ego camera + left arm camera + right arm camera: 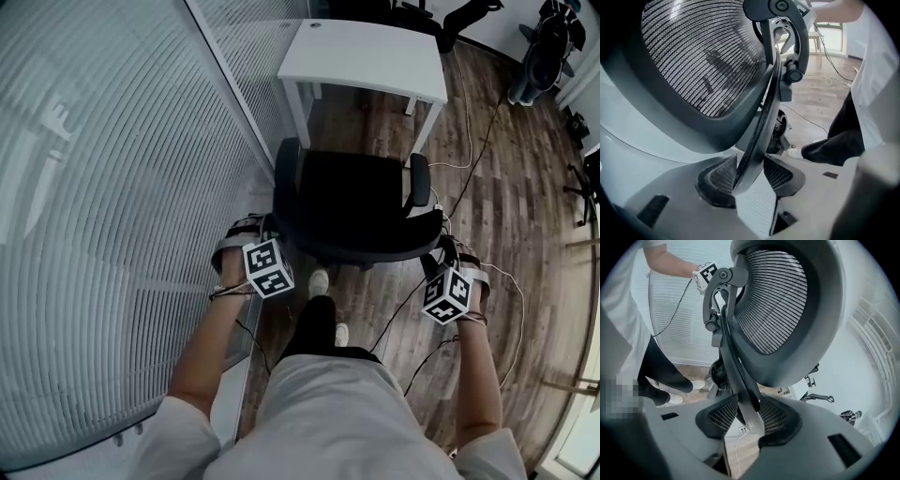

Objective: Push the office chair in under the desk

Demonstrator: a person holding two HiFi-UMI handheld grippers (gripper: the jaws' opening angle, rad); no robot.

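A black office chair (361,202) stands on the wood floor facing the white desk (366,56), its seat just short of the desk's near edge. My left gripper (276,232) is shut on the left rim of the chair's backrest. My right gripper (441,251) is shut on the right rim. In the left gripper view the jaws (750,174) pinch the dark frame edge below the mesh back (703,56). The right gripper view has its jaws (747,416) clamped on the frame edge beside the mesh (778,301).
A glass wall with blinds (112,187) runs close along the left of the chair and desk. White cables (469,141) trail over the floor at the right. Black equipment (544,56) stands at the far right. The person's legs and shoes (319,286) are right behind the chair.
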